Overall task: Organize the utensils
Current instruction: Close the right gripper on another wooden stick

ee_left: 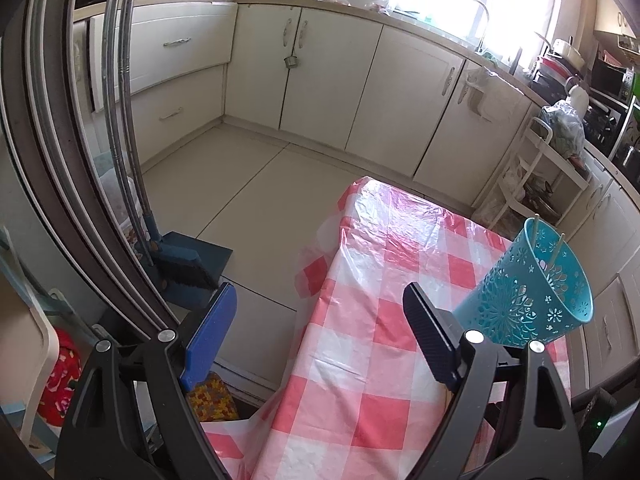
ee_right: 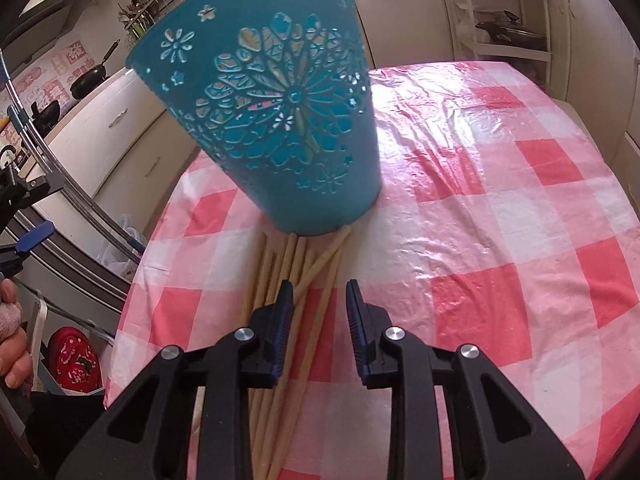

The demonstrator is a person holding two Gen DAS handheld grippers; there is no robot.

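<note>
Left gripper (ee_left: 320, 320): jaws spread wide, nothing between them; held over the near-left edge of the table, pointing down and across the kitchen floor.
Right gripper (ee_right: 316, 296): jaws partly apart, no pad pressing on anything; hovers over the chopsticks, its left finger in line with the bundle.
Chopsticks (ee_right: 316, 264): pale loose bundle lying flat on the checked tablecloth (ee_right: 500, 220), far ends at the foot of the holder, near ends running under the right gripper.
Holder (ee_right: 276, 116): teal plastic cup with cut-out flower pattern, standing on the table, widening toward the rim; in the left wrist view two chopstick tips (ee_left: 535, 220) stick up above its rim.
Surroundings: cream kitchen cabinets (ee_left: 320, 76); dustpan (ee_left: 192, 264) on the floor left of the table.
</note>
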